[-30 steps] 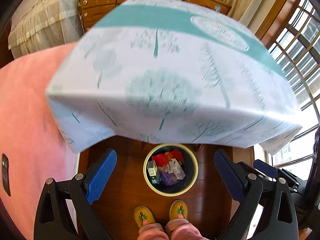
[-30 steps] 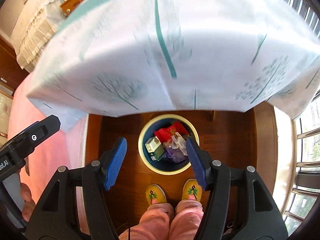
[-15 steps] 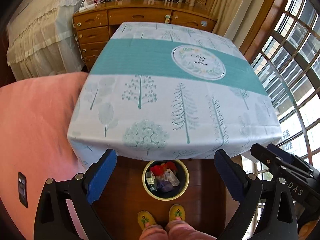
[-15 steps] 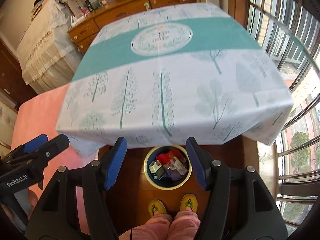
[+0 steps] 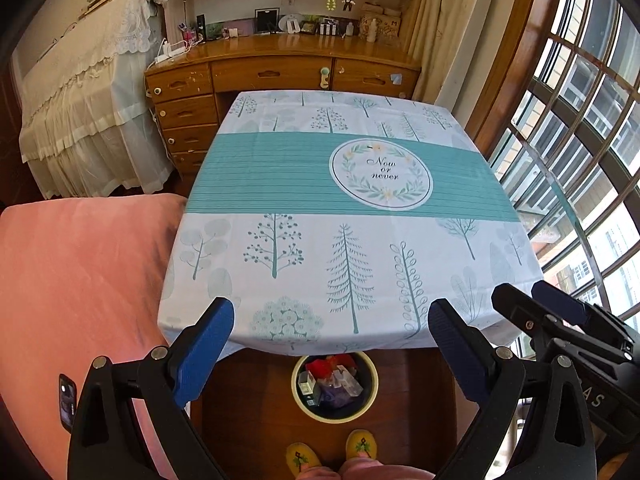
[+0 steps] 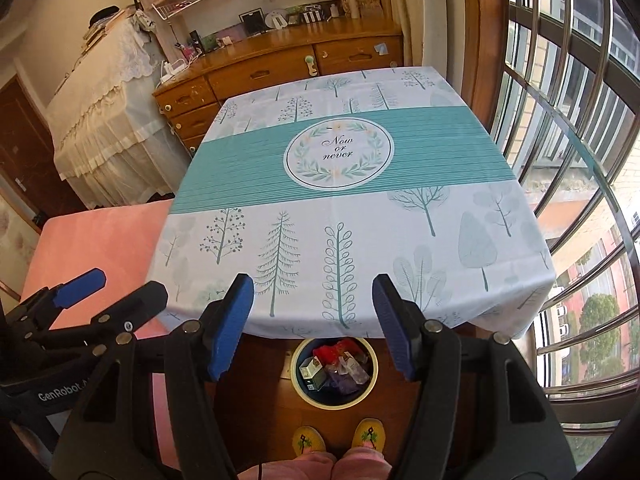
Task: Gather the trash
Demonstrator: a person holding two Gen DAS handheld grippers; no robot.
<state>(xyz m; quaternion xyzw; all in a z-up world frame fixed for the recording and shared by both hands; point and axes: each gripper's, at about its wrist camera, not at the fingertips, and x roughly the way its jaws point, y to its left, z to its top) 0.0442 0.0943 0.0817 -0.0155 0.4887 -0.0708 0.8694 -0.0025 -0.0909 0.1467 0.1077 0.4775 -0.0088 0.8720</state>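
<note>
Both grippers empty, jaws apart, over near edge of table; trash sits in bin on floor.

Left gripper: blue pads wide apart, nothing btwn them, pointing down-fwd at the table's near edge. Right gripper: jaws also spread, a bit narrower, nothing held; it sits just to the right of the left one, each visible at the side of the other's view. Table has a white tree-print cloth w/ teal band and a "Now or never" badge, top bare. Bin is round, pale rim, on the wood floor partly under the table edge, w/ trash inside: red wrapper, small boxes, clear bits. Person's yellow slippers just in front of bin. Pink bed to the left, windows on the right.
</note>
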